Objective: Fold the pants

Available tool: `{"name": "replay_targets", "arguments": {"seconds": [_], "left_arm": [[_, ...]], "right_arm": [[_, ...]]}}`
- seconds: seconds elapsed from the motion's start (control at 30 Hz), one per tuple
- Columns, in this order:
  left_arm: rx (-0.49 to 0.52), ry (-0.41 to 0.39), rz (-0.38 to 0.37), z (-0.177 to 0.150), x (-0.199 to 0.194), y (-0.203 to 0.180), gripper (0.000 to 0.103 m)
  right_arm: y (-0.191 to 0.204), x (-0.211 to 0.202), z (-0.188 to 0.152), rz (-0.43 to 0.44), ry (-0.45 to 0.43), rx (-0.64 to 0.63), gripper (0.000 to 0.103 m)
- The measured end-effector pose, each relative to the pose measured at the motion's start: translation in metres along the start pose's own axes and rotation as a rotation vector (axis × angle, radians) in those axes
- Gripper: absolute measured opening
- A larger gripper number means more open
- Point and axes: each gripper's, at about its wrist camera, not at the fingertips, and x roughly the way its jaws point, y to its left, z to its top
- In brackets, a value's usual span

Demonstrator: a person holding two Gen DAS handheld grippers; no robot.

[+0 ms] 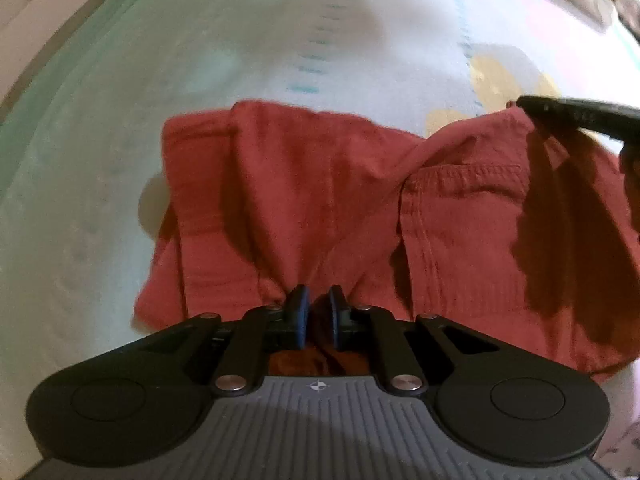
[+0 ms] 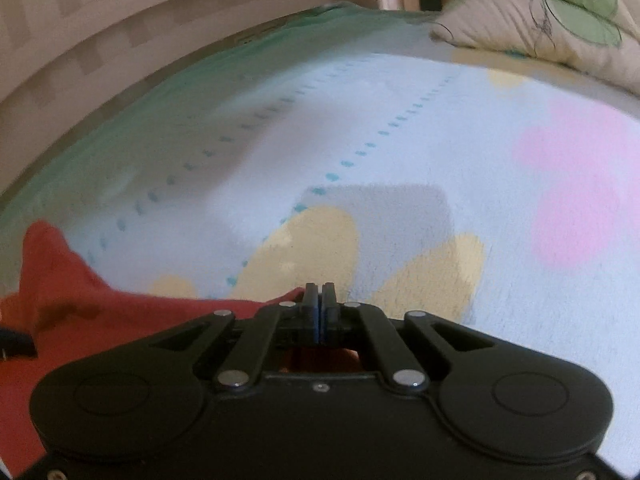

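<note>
Red pants (image 1: 320,200) lie partly folded on a pale blanket (image 1: 100,200), with a pocket seam showing on their right half. At the bottom of the left wrist view, my left gripper (image 1: 318,308) is shut on a bunch of the fabric at the near edge. The far right corner of the pants is pulled up off the blanket to a black finger (image 1: 580,116) of my right gripper. In the right wrist view, the right gripper (image 2: 320,300) has its pads pressed together, and the edge of the pants (image 2: 120,312) runs right up to its tips.
The blanket (image 2: 400,140) has yellow and pink patches and teal dotted lines. A slatted wooden bed frame (image 2: 120,20) runs along the far left. A pillow (image 2: 560,28) with green circles lies at the far right.
</note>
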Motion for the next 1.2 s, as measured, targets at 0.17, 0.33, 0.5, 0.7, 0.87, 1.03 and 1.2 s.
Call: {"name": "replay_targets", "arguments": {"seconds": [0.17,0.33,0.5,0.7,0.87,1.03,1.2], "left_arm": [[-0.147,0.031,-0.101,-0.018,-0.003,0.032,0.009],[-0.131,0.004,-0.052,-0.007,-0.024,0.031,0.009],[-0.17,-0.101,-0.008,0.014,-0.052,0.043,0.01],[-0.234,-0.125,0.043,0.024,-0.057,0.055,0.01],[-0.357,-0.096,-0.08,0.003,-0.055,0.076,0.01],[-0.423,-0.132,-0.031,-0.02,-0.063,0.091,0.011],[-0.519,-0.147,-0.019,-0.038,-0.067,0.114,0.011]], "right_arm": [[0.002,0.001,0.003,-0.008,0.021,-0.015,0.004],[0.005,-0.03,0.014,-0.025,-0.073,-0.033,0.02],[0.023,-0.076,0.02,0.13,-0.149,-0.09,0.02],[0.077,-0.082,-0.008,0.459,-0.003,-0.237,0.02],[0.124,-0.079,-0.021,0.557,0.036,-0.361,0.02],[0.162,-0.08,-0.014,0.587,-0.002,-0.449,0.052],[0.206,-0.072,-0.005,0.594,0.026,-0.564,0.053]]}}
